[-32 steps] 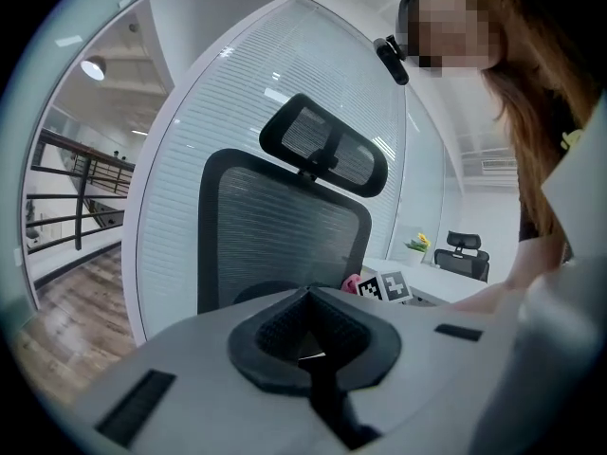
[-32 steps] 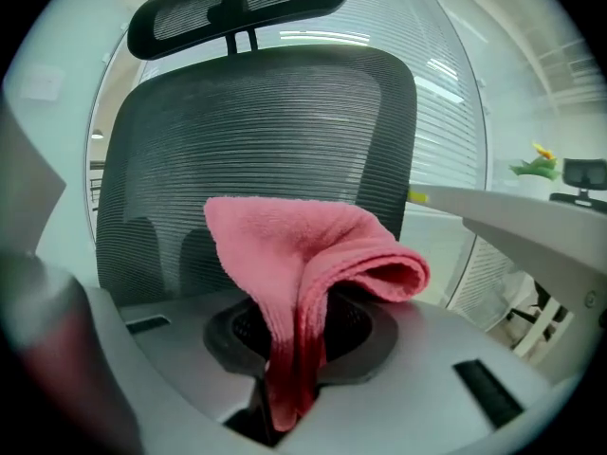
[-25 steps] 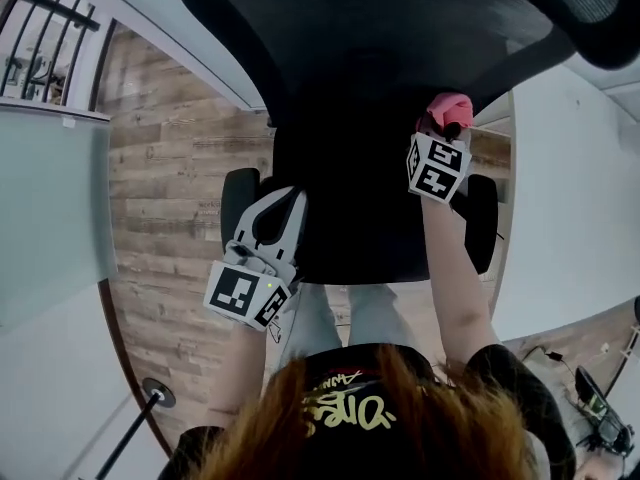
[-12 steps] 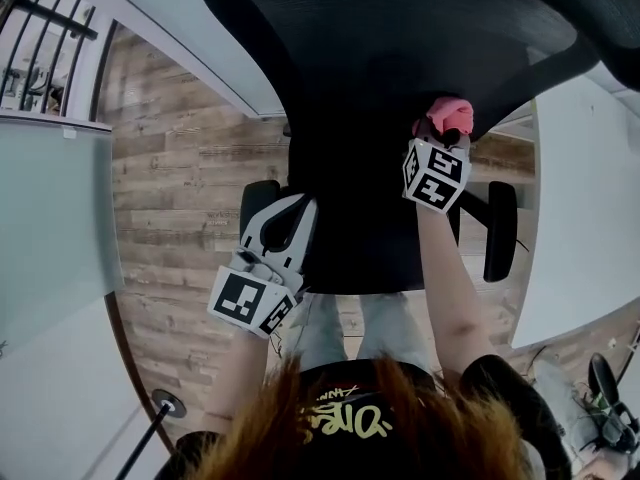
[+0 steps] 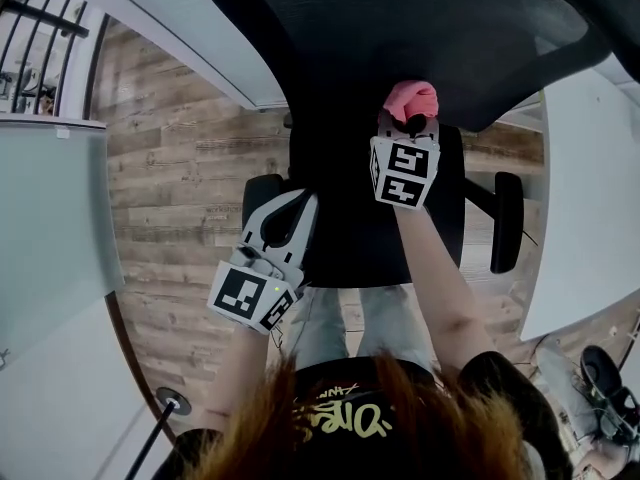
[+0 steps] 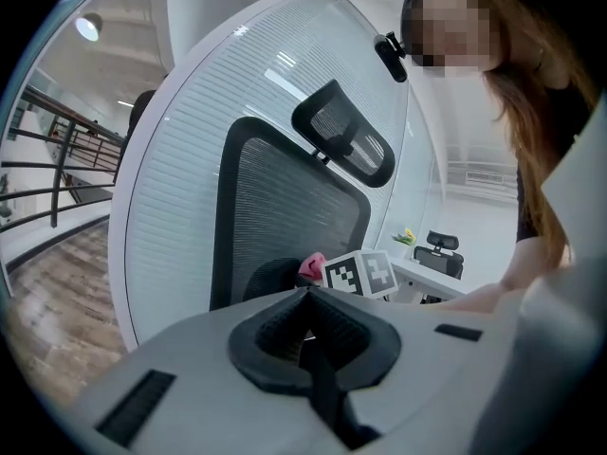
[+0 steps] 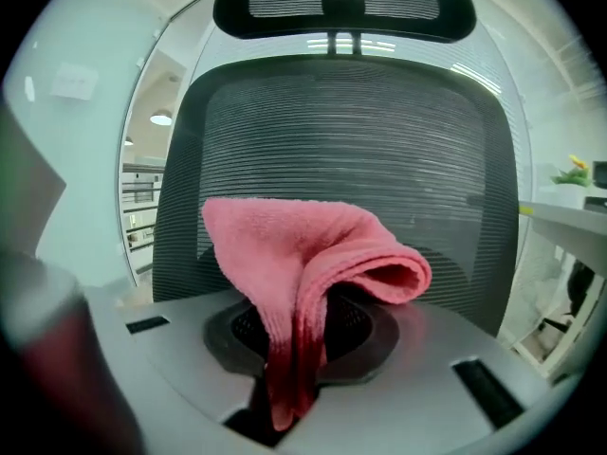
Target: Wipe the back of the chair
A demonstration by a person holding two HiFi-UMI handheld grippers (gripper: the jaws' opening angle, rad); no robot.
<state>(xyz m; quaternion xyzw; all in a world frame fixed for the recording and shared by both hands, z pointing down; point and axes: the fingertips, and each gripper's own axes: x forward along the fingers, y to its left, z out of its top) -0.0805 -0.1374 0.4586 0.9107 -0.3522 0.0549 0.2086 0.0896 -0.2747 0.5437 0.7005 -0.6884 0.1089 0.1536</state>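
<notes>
Two hand-held grippers reach forward toward a black mesh office chair (image 5: 420, 28), seen from above the person's head. At far left lies a wood-plank floor (image 5: 170, 188). Next comes the left gripper (image 5: 283, 213), held low on a bent arm beside the left edge of the chair. It points forward and slightly right, and its marker cube faces the camera. In the left gripper view its dark padded jaws are pressed together with nothing between them (image 6: 308, 297).

At centre, the chair's curved mesh backrest (image 7: 360, 131) fills the right gripper view, with a slotted black headrest (image 7: 343, 5) above it.

To the right, the right arm stretches out nearly straight, its bare forearm (image 5: 440, 278) in line with the right gripper (image 5: 408, 120). This gripper's jaws are clamped on a folded pink terry cloth (image 7: 303, 263). The cloth bulges up from the jaws against the lower middle of the backrest; whether it touches the mesh cannot be told.

At far right sits a white desk (image 5: 585, 208).
</notes>
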